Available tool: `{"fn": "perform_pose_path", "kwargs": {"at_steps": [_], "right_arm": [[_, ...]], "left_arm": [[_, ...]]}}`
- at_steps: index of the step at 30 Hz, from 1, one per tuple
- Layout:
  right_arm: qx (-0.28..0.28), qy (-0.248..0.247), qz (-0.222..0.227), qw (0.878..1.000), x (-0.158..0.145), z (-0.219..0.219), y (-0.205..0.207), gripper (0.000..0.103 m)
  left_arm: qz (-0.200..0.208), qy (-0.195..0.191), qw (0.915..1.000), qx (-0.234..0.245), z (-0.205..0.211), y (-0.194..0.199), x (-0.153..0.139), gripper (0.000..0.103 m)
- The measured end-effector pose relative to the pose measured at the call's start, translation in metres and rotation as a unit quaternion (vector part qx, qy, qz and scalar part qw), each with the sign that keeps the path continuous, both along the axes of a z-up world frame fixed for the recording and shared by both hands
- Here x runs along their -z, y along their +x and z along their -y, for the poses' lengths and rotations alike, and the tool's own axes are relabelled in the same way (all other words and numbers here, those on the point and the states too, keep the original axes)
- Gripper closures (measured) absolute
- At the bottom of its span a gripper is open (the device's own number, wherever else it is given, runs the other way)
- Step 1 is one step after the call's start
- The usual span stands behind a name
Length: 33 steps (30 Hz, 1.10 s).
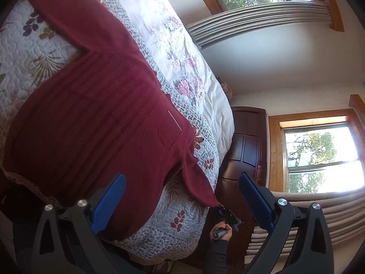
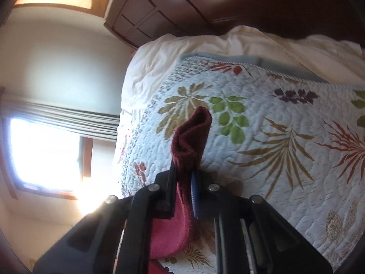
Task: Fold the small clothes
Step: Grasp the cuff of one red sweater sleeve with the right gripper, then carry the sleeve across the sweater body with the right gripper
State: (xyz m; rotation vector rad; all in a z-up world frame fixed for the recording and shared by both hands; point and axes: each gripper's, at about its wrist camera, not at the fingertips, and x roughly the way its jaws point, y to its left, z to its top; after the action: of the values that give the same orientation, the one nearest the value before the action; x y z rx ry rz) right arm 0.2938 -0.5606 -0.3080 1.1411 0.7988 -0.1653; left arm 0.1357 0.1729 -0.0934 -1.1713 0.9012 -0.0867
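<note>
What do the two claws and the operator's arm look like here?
Both the left claw and the right claw have black angular plastic bodies with round silver pivot bolts and blue ribbed finger pads. The hand grips a grey handle; the sleeve is dark grey.

A bed covered by a white quilted bedspread with leaf prints (image 2: 285, 123) fills the room's middle, with a pale floral sheet (image 1: 182, 52) beyond the quilt's edge. Against the bed's far end stands a dark brown panelled wooden headboard (image 1: 245, 143). Beside the headboard, two wood-framed windows (image 1: 319, 157) glow with daylight and show green trees. Grey gathered blinds (image 1: 257, 20) hang by them on plain white walls (image 1: 273, 68).
</note>
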Motion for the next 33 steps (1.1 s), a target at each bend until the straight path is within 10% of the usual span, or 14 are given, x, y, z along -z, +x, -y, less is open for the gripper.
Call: {"fn": "perform_pose_path", "kwargs": {"at_steps": [10,18,33], "right_arm": [[-0.097,-0.140,0.079,0.982,-0.133,-0.109,0.026,0.093],[-0.202,-0.221,0.114,0.947,-0.200,-0.264,0.044,0.093],[-0.397,-0.290,0.042,0.870,-0.111,-0.564,0.061,0.093]], "left_arm": [[0.071,0.044,0.9965,-0.010,-0.032,0.011,-0.012,0.004],[0.015,0.020,0.9991,0.035,-0.077,0.034,0.019,0.004],[0.017,-0.032,0.9980,0.052,-0.126,0.079,0.060,0.004]]}}
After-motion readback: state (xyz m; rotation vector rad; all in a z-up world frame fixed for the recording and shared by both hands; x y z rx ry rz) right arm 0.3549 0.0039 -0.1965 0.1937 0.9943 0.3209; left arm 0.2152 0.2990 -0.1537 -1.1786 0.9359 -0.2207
